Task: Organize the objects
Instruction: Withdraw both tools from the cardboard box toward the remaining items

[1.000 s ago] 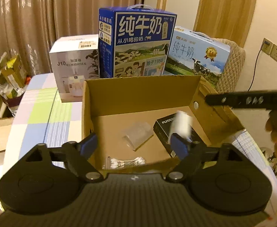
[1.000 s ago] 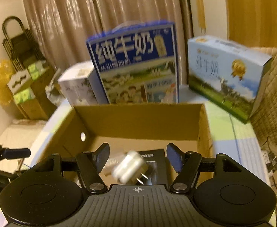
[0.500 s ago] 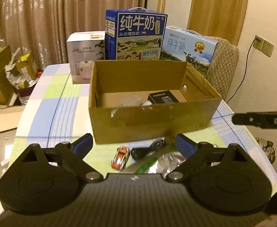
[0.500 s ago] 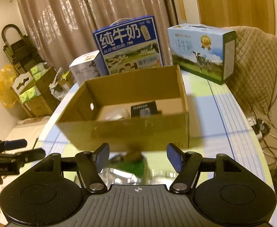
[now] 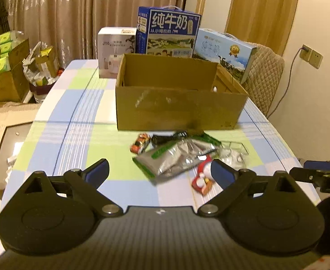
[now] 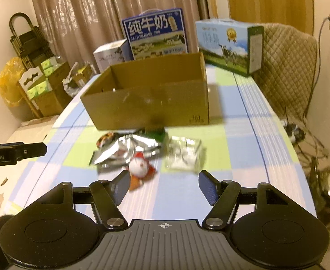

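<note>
Lying near the table's [image 5: 79, 121] front edge, before the cardboard box [image 5: 178, 110], is a toy pile: the little car [image 5: 140, 143] (clear in left view). Both grippers, left gripper [image 5: 160, 172] and right gripper [image 6: 163, 185], gape wide, empty.

Open cardboard box [image 5: 178, 109], foil packet [image 5: 176, 157], toys in front

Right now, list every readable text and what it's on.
"纯牛奶": dark blue milk carton.
"纯牛奶": light blue milk carton; smaller print blurred.
"J10": white humidifier box; the rest is too small.
"nRobot.AI": left gripper body.
"DA", cut off: right gripper body.
</note>
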`<act>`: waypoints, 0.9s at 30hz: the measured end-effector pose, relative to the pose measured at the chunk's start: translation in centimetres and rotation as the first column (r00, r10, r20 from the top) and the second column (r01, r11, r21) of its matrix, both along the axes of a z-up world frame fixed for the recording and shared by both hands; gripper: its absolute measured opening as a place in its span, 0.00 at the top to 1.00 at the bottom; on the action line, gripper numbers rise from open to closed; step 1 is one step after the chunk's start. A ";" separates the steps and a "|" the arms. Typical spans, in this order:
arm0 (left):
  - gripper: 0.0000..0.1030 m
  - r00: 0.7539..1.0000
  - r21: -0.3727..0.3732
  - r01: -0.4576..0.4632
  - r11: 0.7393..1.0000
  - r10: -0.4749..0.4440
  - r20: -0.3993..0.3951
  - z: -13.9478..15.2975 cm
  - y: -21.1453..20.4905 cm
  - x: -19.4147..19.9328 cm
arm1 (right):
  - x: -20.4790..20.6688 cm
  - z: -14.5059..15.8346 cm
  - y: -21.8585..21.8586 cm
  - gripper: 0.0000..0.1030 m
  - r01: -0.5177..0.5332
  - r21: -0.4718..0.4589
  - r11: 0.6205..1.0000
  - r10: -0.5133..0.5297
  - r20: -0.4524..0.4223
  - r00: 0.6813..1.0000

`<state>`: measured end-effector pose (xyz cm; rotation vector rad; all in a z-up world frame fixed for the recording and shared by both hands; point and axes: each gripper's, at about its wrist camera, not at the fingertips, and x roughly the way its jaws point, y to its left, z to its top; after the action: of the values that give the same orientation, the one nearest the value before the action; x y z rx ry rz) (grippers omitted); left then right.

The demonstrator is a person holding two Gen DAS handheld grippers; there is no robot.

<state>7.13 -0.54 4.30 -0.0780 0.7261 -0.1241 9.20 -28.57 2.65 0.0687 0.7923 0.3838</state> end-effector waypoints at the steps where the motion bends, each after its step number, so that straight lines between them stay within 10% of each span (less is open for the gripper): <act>1: 0.08 1.000 -0.001 0.003 1.000 -0.003 -0.005 -0.1 -0.1 -0.3 | -0.4 -0.1 -0.1 0.37 0.004 0.000 1.000 -0.004 -0.004 1.000; 27: 0.08 0.997 0.038 0.079 0.996 -0.078 -0.029 -1.1 -3.2 -1.9 | -2.2 -0.1 -2.1 0.37 0.050 0.015 0.999 -0.050 -0.008 0.999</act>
<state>5.27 -3.76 3.24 -0.0142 0.7585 -0.1845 6.97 -30.70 2.54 0.1045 0.7933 0.3424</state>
